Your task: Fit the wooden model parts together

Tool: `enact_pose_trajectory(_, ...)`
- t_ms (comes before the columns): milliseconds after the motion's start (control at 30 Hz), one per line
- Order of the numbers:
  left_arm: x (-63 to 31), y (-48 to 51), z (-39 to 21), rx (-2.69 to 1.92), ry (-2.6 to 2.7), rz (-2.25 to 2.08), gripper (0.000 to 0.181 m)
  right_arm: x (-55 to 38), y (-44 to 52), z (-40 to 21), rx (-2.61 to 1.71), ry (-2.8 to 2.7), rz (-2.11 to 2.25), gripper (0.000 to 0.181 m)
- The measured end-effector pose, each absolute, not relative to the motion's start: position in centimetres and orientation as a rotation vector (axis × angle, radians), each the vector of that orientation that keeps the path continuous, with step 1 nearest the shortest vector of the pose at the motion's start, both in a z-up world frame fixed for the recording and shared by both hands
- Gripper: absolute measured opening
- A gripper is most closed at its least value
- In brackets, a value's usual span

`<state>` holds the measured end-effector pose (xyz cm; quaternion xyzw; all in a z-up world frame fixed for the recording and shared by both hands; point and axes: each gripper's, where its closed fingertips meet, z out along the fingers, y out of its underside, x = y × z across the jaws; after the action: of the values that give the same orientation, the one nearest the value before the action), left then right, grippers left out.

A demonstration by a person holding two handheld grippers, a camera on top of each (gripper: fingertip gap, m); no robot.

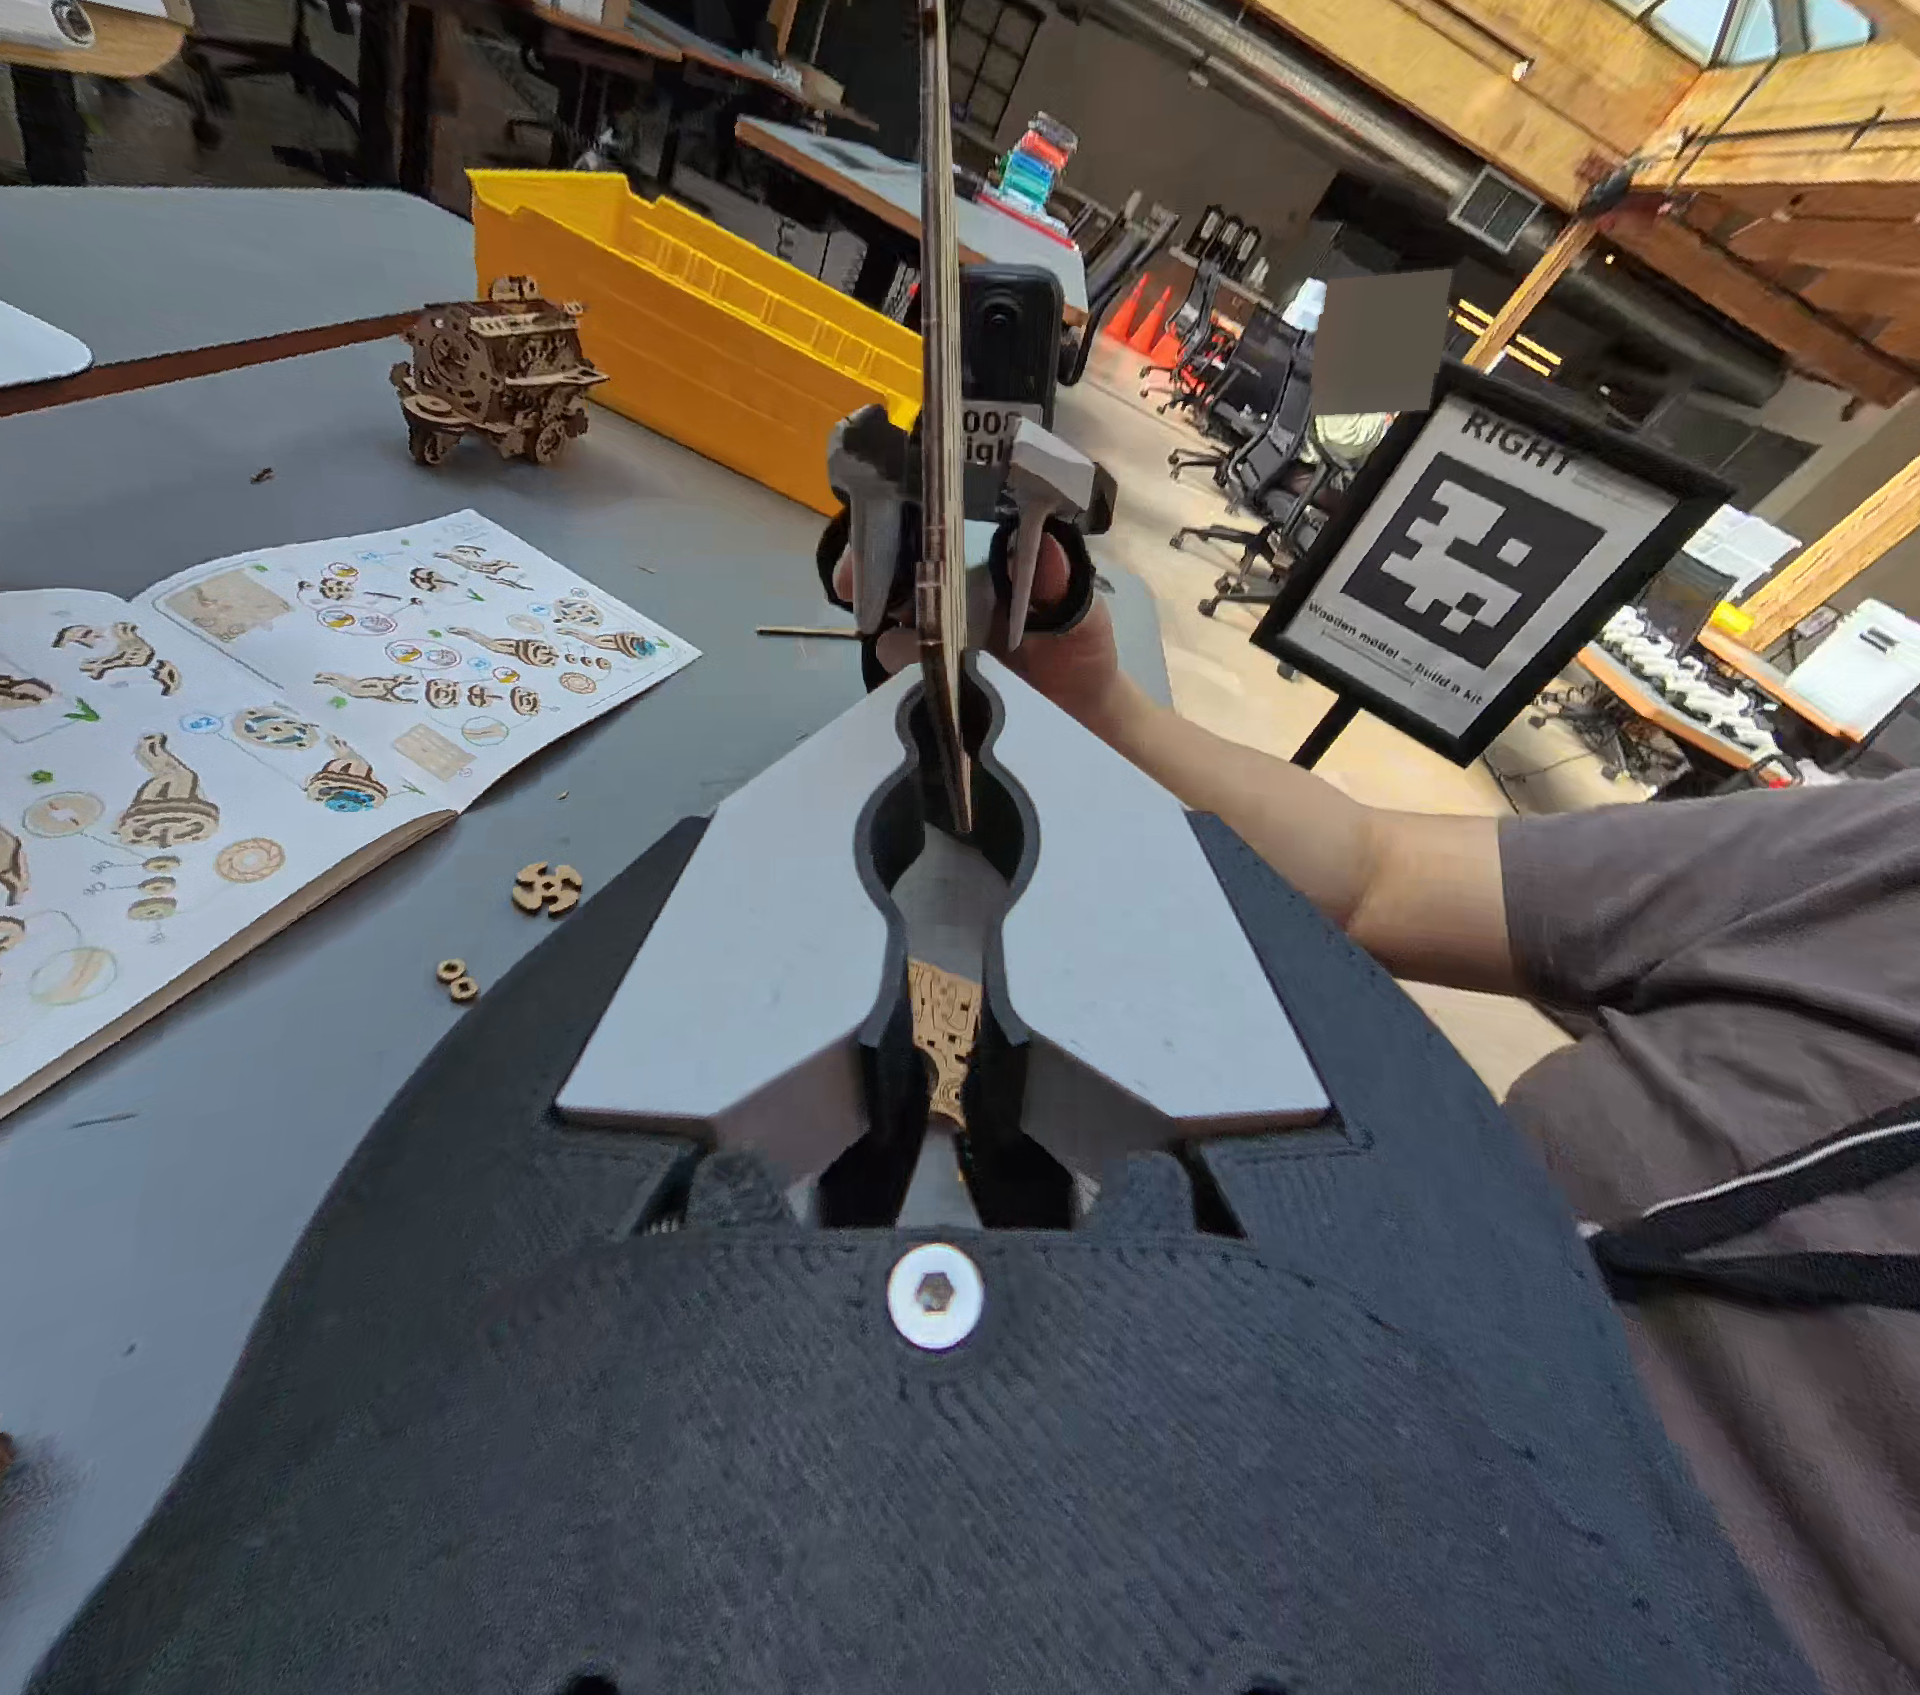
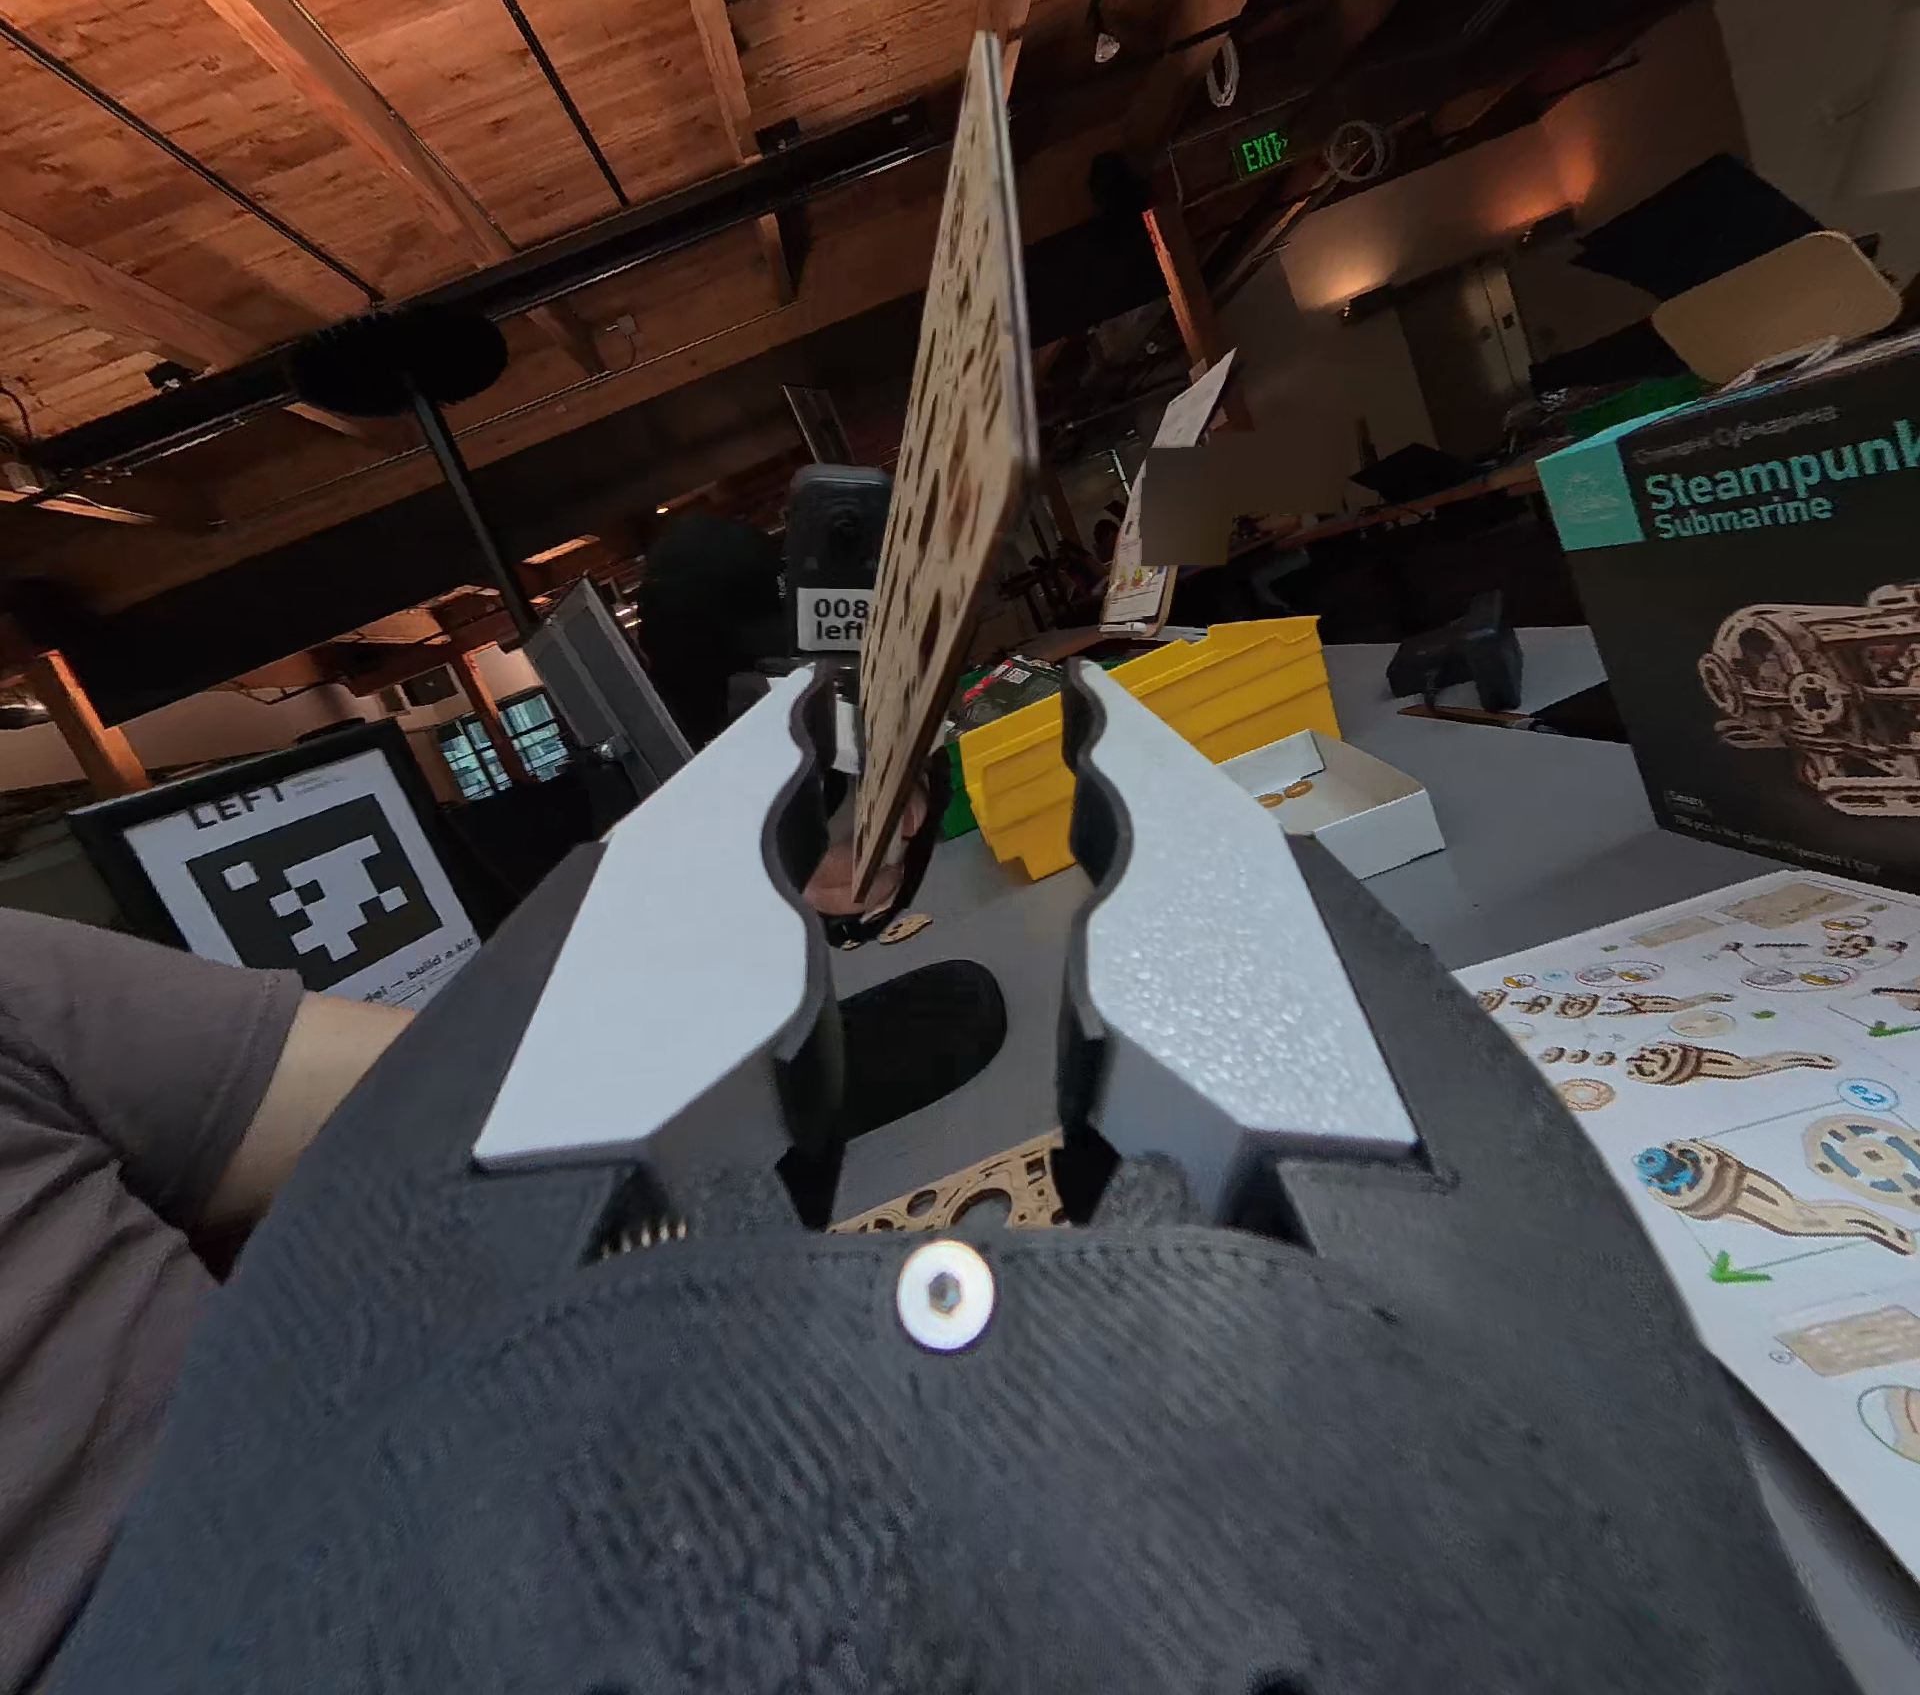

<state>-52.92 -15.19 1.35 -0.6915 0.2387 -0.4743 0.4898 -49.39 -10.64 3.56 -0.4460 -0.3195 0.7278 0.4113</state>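
A thin wooden parts sheet (image 1: 940, 295) stands upright and edge-on. My left gripper (image 1: 943, 679) is shut on its lower edge and holds it above the grey table (image 1: 675, 762). My right gripper (image 1: 956, 544) faces it from the far side, open, with one finger on each side of the sheet. In the right wrist view the sheet (image 2: 956, 450) with its cut-out pattern rises between the open right gripper (image 2: 940, 689) fingers without touching them that I can see. The left gripper's fingertips are mostly hidden behind the sheet there.
A built wooden model (image 1: 494, 383), a yellow bin (image 1: 707, 336), an open instruction booklet (image 1: 312, 710) and loose wooden pieces (image 1: 545, 889) lie on the table. The kit box (image 2: 1766, 658), a white tray (image 2: 1340, 798) and another wooden sheet (image 2: 966, 1198) show in the right wrist view. Spacing between my two grippers at the tips: around 7 cm.
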Motion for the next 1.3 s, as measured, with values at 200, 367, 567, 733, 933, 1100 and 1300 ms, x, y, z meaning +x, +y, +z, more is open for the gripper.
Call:
enact_pose_trajectory(200,-59.4,-16.6,3.3,-2.236,0.931,-0.806,0.0,-44.4,-6.6,6.5,-1.044,-0.725,1.362,0.063)
enact_pose_trajectory(367,-62.7,-18.7,4.2,-2.568,1.372,-0.42,0.0,-48.0,-9.7,8.3,-1.027,-1.108,1.085,0.057)
enact_pose_trajectory(567,-63.5,-19.8,3.0,-2.844,1.677,-0.149,0.001,-56.1,-16.0,4.6,-1.115,-1.692,1.131,0.061)
enact_pose_trajectory(733,-62.8,-19.9,2.0,-2.897,1.793,-0.12,0.0,-57.9,-17.0,0.5,-1.193,-1.786,1.277,0.045)
enact_pose_trajectory(933,-61.6,-19.5,2.0,-2.853,1.844,-0.206,0.001,-56.8,-17.9,-1.0,-1.166,-1.768,1.49,0.002)
enact_pose_trajectory(1100,-59.3,-16.0,2.3,-2.64,1.676,-0.334,0.017,-55.7,-15.9,-1.2,-1.235,-1.6,1.569,0.002)
enact_pose_trajectory(1300,-58.0,-8.5,8.1,-2.091,1.084,-0.664,0.05,-53.6,-11.6,0.3,-1.326,-1.21,1.768,0.001)
